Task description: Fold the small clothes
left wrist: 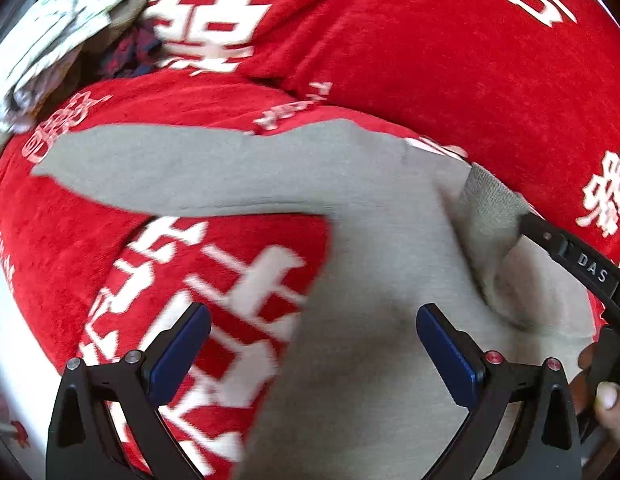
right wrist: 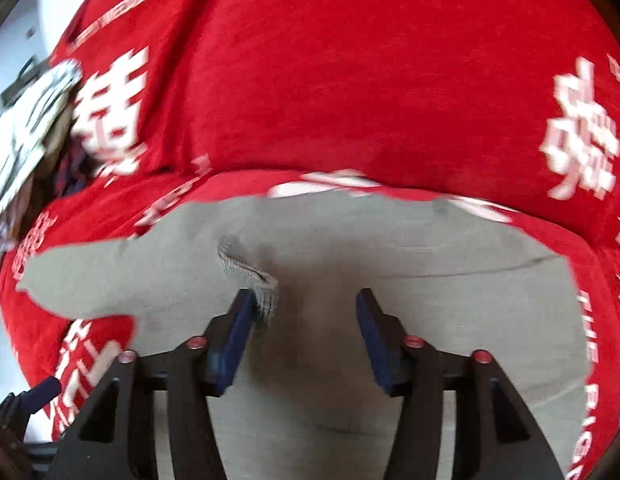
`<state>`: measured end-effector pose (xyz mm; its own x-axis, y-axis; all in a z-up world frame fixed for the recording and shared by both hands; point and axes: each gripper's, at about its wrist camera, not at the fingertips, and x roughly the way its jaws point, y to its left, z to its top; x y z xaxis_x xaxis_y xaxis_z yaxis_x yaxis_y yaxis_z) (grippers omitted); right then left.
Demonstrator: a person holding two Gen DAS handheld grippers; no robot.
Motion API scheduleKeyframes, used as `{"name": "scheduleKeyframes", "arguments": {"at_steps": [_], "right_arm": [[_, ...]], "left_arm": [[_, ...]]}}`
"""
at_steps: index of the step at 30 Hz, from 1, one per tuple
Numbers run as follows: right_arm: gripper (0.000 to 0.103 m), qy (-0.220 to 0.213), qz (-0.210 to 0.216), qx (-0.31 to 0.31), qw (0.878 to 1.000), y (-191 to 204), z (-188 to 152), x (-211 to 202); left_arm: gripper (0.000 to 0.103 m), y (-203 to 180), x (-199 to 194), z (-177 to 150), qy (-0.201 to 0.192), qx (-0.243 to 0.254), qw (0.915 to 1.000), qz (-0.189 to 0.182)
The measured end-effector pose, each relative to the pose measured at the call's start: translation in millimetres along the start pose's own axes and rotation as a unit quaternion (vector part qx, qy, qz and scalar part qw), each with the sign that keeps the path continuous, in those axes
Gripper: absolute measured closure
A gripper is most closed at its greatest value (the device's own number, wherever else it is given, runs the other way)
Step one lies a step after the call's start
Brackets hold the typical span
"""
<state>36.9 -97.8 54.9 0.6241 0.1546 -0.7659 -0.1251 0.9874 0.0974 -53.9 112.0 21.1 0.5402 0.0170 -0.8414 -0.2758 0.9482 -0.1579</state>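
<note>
Both tongs [left wrist: 313,344] [right wrist: 306,308] agape over grey garment [left wrist: 370,280]

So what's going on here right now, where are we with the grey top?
A person is folding a small grey top spread on a red blanket with white lettering. The right hand-held gripper is open over the top; its ribbed cuff lies against the left pad, not pinched. The left hand-held gripper is open too, above the body of the top and holding nothing. One sleeve lies stretched out to the side, and a heap of other clothes waits at the far edge.
</note>
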Motion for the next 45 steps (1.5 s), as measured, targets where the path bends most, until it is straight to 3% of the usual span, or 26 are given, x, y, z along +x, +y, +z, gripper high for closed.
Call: {"name": "scheduleKeyframes", "arguments": {"at_steps": [7, 11, 17, 21, 26, 30, 32, 34, 36, 39, 40, 45], "right_arm": [[0.043, 0.031, -0.076, 0.083, 0.993, -113.7, -18.4, 0.9], [0.043, 0.039, -0.075, 0.086, 0.993, -133.7, -31.8, 2.4], [0.043, 0.049, -0.078, 0.072, 0.993, -145.5, -34.1, 13.1], [0.034, 0.054, -0.073, 0.074, 0.993, -153.6, -23.2, 26.6], [0.029, 0.068, -0.085, 0.075, 0.991, -153.5, -14.5, 29.0], [0.029, 0.041, -0.058, 0.054, 0.996, -128.9, -30.5, 3.6], [0.029, 0.060, -0.067, 0.043, 0.995, -117.0, -45.9, 3.1], [0.029, 0.049, -0.084, 0.036, 0.995, -110.5, -57.7, -5.7], [0.027, 0.038, -0.087, 0.037, 0.995, -104.4, -71.5, -19.7], [0.021, 0.054, -0.083, 0.041, 0.994, -99.9, -91.4, -28.4], [0.020, 0.038, -0.090, 0.032, 0.995, -96.0, -98.5, -35.5], [0.020, 0.032, -0.076, 0.026, 0.996, -81.8, -116.5, -53.1]], "left_arm": [[0.000, -100.9, 3.3, 4.7, -0.008, 0.111, 0.9935, -0.021], [0.000, -143.6, 7.5, 7.2, 0.000, 0.144, 0.9876, -0.062], [0.000, -173.0, 55.1, 17.1, 0.035, 0.164, 0.9854, -0.029], [0.000, -166.3, 86.4, 23.8, 0.056, 0.155, 0.9863, -0.005], [0.000, -156.3, 79.9, 24.7, 0.038, 0.164, 0.9856, -0.004], [0.000, -138.7, 67.6, 11.7, 0.032, 0.147, 0.9884, -0.015], [0.000, -137.2, 62.1, 3.1, 0.019, 0.166, 0.9859, -0.004], [0.000, -131.6, 53.7, -3.5, 0.019, 0.167, 0.9858, -0.007], [0.000, -116.1, 41.9, -8.9, 0.031, 0.148, 0.9881, -0.030], [0.000, -89.7, 23.9, -15.8, 0.024, 0.129, 0.9907, -0.037], [0.000, -82.2, 19.5, -16.8, 0.021, 0.123, 0.9914, -0.039], [0.000, 4.9, -9.9, -6.4, -0.017, 0.036, 0.9989, -0.024]]}}
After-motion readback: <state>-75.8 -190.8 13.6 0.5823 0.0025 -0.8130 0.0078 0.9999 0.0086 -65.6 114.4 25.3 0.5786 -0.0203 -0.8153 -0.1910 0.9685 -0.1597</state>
